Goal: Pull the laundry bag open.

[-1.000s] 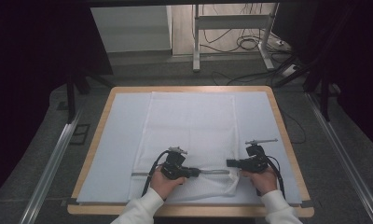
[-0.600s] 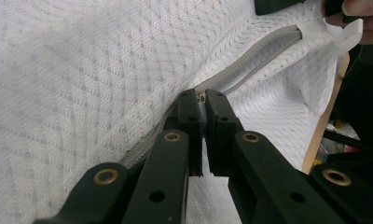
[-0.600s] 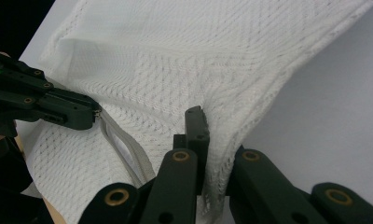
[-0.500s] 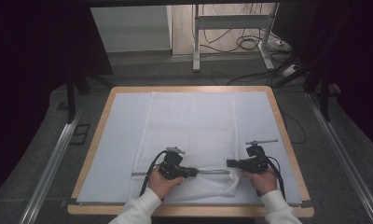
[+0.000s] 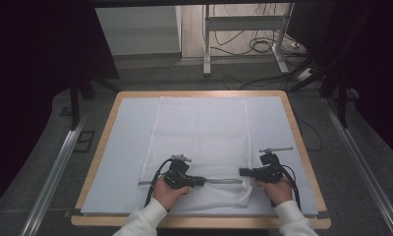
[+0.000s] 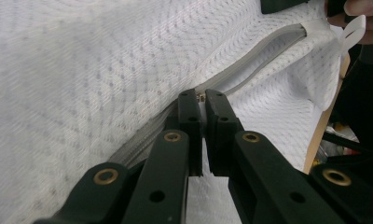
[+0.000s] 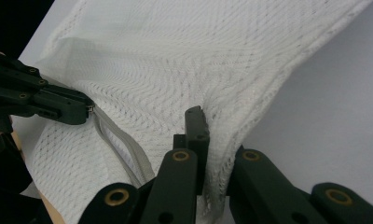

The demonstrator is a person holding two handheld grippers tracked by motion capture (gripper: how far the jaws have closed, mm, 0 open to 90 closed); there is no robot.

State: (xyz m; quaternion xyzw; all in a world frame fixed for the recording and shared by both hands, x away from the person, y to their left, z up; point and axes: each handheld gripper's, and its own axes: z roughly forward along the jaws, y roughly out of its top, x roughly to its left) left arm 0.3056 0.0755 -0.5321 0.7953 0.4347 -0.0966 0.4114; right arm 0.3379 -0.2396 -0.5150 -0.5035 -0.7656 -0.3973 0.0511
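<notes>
A white mesh bag [image 5: 199,132] lies flat on the table, and a grey zipper [image 5: 224,181] runs across its near end. My left gripper [image 5: 203,181] is shut on the small metal zipper pull [image 6: 202,97], partway along the zipper [image 6: 264,46]. My right gripper [image 5: 241,172] is shut on the bag's fabric edge [image 7: 222,154] near the right end of the zipper, and the mesh bunches between its jaws. In the right gripper view the left gripper [image 7: 89,111] shows farther off at the zipper [image 7: 124,144]. The two grippers point at each other along the zipper line.
A pale mat [image 5: 130,147] covers the wood-rimmed table [image 5: 296,132]. The bag's near right corner [image 5: 243,199] is rumpled. Metal rails [image 5: 57,172] flank the table on the floor. A desk frame and cables [image 5: 253,44] stand behind it.
</notes>
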